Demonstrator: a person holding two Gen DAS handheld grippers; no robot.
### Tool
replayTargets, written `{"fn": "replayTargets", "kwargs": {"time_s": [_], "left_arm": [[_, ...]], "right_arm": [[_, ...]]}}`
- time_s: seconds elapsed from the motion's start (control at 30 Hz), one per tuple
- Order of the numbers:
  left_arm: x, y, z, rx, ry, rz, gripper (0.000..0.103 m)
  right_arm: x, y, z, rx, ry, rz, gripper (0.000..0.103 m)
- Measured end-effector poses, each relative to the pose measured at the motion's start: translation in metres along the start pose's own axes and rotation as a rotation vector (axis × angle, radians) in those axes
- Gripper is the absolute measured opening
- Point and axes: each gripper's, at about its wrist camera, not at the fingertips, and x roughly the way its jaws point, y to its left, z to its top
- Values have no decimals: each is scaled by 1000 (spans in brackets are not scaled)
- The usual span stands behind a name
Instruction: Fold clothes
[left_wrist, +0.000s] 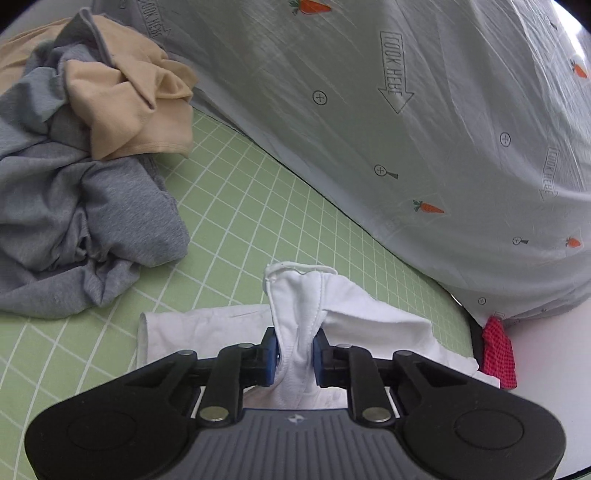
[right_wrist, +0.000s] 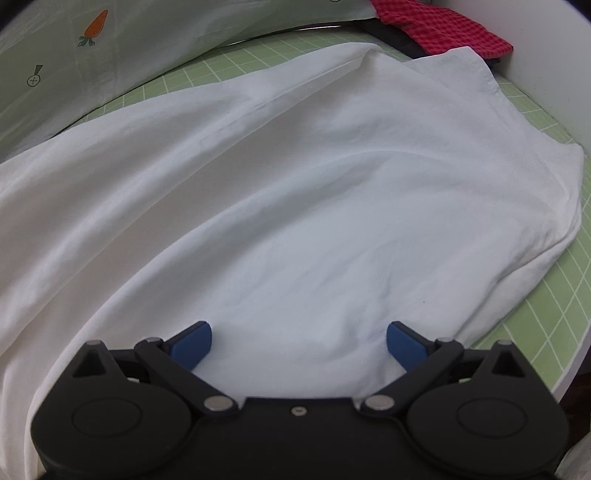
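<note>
A white garment (right_wrist: 295, 206) is spread across a green gridded mat (left_wrist: 236, 206), covering most of it in the right wrist view. A seamed, bunched edge of it (left_wrist: 299, 306) is raised off the mat and is clamped between the blue pads (left_wrist: 270, 360) of the left claw (left_wrist: 294, 360), whose jaws are closed tightly on the fold. The rest of the fabric is seen lying flat to both sides of that claw.

The right claw (right_wrist: 298, 345) is held low over the garment's near portion with its jaws spread wide apart; nothing is gripped between its blue pads (right_wrist: 194, 345), and whether their tips touch the cloth cannot be told.

A crumpled pile of a grey garment (left_wrist: 81, 214) and a beige garment (left_wrist: 129, 107) is seen on the mat to the left, well apart from the white one. Behind the mat, a pale sheet printed with carrots (left_wrist: 406, 110) is draped over something bulky. A piece of red checked cloth (right_wrist: 443, 29) lies at the mat's far corner, just beside the white garment's edge. A strip of the white surface (left_wrist: 546, 354) is visible past the mat's edge.
</note>
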Motion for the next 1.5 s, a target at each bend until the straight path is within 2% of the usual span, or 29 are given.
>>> {"fn": "replayTargets", "kwargs": {"time_s": [0.1,0.17,0.3,0.37,0.4,0.43,0.57,0.7,0.8,0.93,1.03,1.13,1.17,1.2,1.27,1.33,1.4,1.47,1.5], "left_arm": [[-2,21,-12,-59,-3,112,22],[20,34,-22,-37,17,193,23],[50,35,-30,14,75,377,42],[46,24,-30,38,34,379,58],[43,18,-29,42,4,369,72],[39,13,-29,46,-25,359,76],[48,-19,-22,125,-99,345,81],[56,-60,-36,198,-143,397,81],[49,-86,-60,192,-213,445,83],[33,-112,-98,103,-279,516,83],[32,-139,-131,94,-277,532,84],[48,-171,-162,96,-230,543,84],[54,-182,-173,95,-211,543,84],[60,-191,-180,99,-193,540,84],[72,-206,-193,109,-160,529,85],[83,-220,-204,133,-132,523,84],[92,-230,-210,177,-120,535,85],[100,-233,-211,190,-106,540,84],[104,-233,-210,185,-97,537,84]], "right_arm": [[-4,-14,-3,12,7,18,102],[-7,-21,-6,7,11,25,102],[-22,-36,-13,-13,-9,28,102],[-34,-47,-17,-20,-31,27,102],[-40,-52,-19,-24,-42,26,102],[-47,-57,-21,-28,-53,25,102],[-68,-84,-27,-43,-104,12,102],[-50,-131,-3,-31,-116,21,102],[-36,-165,15,-22,-125,28,102],[-14,-221,48,9,-145,23,102],[8,-272,78,74,-166,-11,102],[34,-318,103,167,-129,-48,102],[41,-330,109,195,-118,-47,99],[46,-338,113,205,-112,-48,91],[56,-349,119,210,-97,-38,83],[60,-352,120,187,-91,-17,63],[58,-350,119,136,-107,-41,22],[50,-354,119,88,-145,-45,7],[47,-358,119,82,-154,-61,5]]}}
